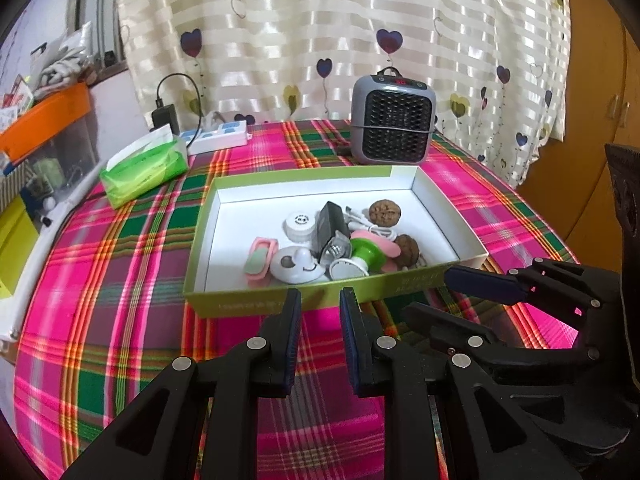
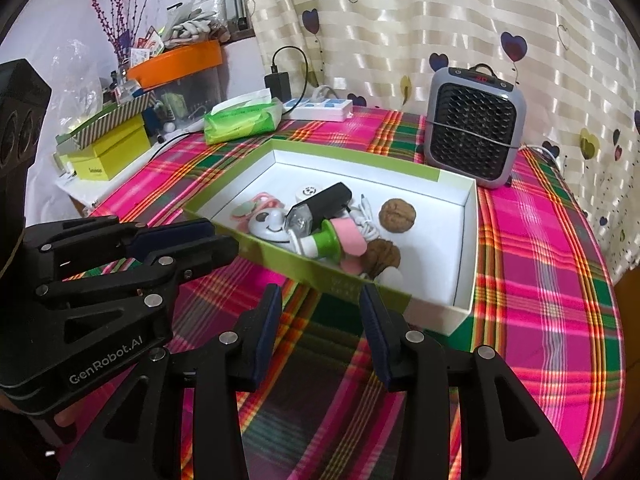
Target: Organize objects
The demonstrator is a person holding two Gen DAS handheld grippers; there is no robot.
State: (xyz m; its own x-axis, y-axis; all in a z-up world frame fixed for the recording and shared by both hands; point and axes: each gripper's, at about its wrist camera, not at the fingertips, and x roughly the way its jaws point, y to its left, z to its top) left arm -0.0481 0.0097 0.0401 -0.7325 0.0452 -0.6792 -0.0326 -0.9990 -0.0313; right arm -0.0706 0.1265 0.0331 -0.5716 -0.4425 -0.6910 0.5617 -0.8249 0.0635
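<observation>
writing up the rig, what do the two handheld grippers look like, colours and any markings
Both the left gripper and the right gripper are matte black plastic linkages with silver round pivot pins and triangular cut-outs. Their flat fingers carry dark navy ribbed pads. The left one's side reads "GenRobot.AI" in white. No cables or sleeves show.

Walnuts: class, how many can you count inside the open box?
2. One brown wrinkled walnut lies toward the box's back; the other lies nearer the front wall, against the pink pieces. The clutter could hide more.

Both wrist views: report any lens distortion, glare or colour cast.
Left wrist view: fisheye bends the table edge, dark vignette at the corners, curtain stripes shine. Right wrist view: same barrel bending, magenta tablecloth oversaturated, box contents reasonably sharp.
</observation>
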